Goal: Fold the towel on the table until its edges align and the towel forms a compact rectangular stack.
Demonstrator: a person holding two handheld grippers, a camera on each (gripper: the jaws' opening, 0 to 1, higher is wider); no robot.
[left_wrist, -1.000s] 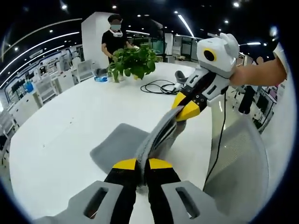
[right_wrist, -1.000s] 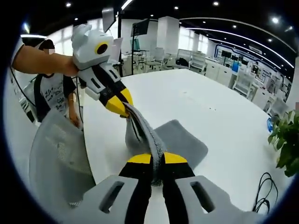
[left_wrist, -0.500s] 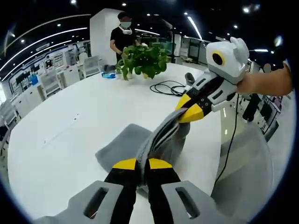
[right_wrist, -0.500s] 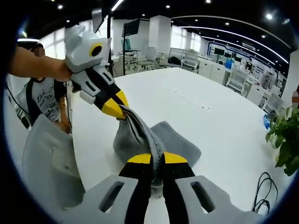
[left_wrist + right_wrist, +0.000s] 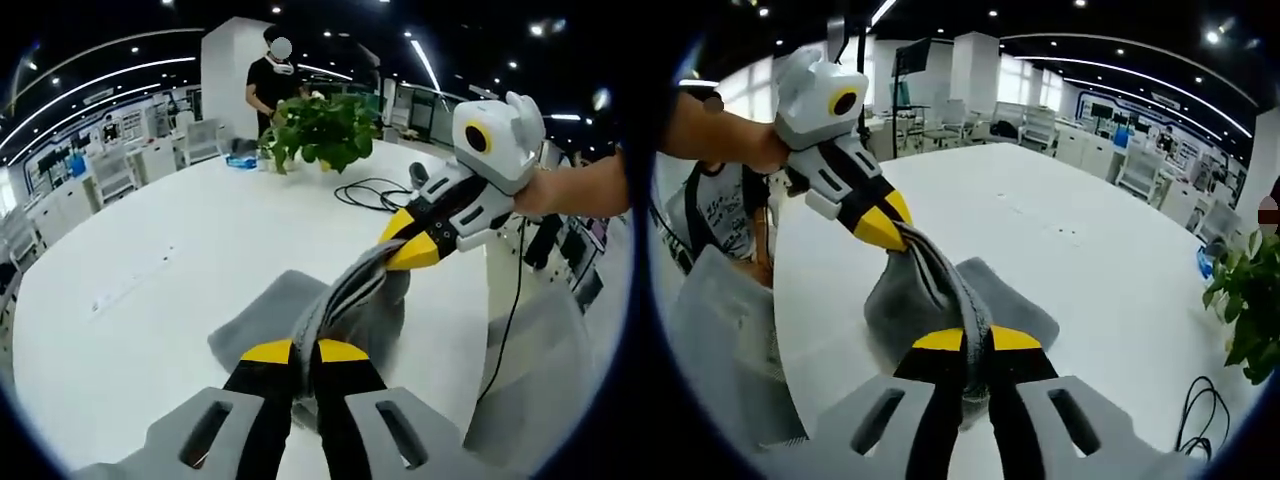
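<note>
- While clamped on a lifted edge of the grey towel (image 5: 270, 310), the left gripper (image 5: 305, 352) faces the right gripper (image 5: 395, 250); both pinch that stretched edge
- Beyond, a potted plant (image 5: 320, 130) stands on the white table (image 5: 150, 260)

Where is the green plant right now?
In the left gripper view the plant stands far across the white table, beside the black cable. In the right gripper view it sits at the right edge.
</note>
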